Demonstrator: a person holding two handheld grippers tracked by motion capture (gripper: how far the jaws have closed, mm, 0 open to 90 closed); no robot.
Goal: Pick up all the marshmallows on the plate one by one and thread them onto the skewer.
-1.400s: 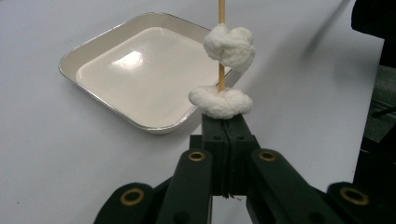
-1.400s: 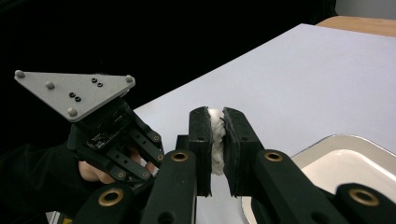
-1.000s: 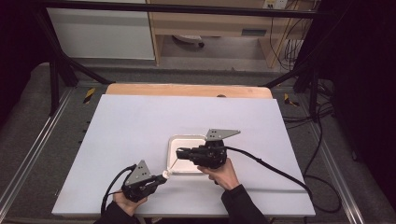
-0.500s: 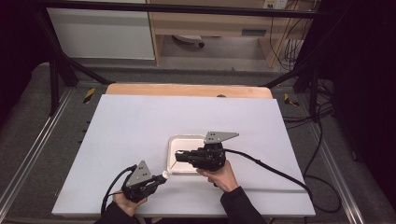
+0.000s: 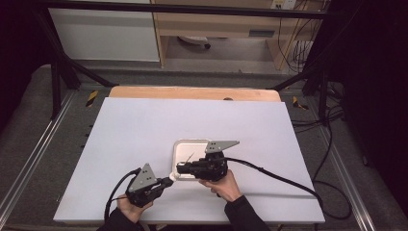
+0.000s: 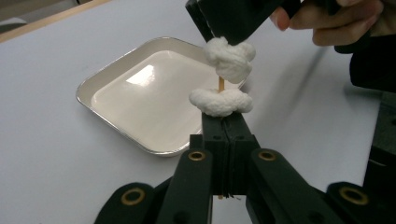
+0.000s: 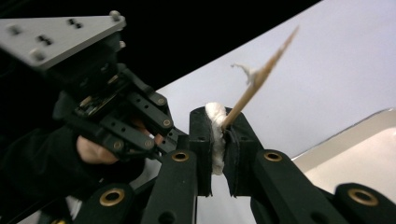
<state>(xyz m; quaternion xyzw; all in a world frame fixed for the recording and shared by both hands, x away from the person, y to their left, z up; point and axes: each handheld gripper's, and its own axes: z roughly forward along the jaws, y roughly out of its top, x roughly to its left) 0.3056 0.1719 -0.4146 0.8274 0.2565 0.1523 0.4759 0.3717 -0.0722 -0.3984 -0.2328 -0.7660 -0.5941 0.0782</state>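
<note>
Where tray (image 5: 179, 147) ends, open table (image 5: 134, 125)

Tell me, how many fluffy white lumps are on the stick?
2. One white lump sits right above the left hand-held gripper that holds the stick. The other lump is higher up, squeezed by the right hand-held gripper.
</note>
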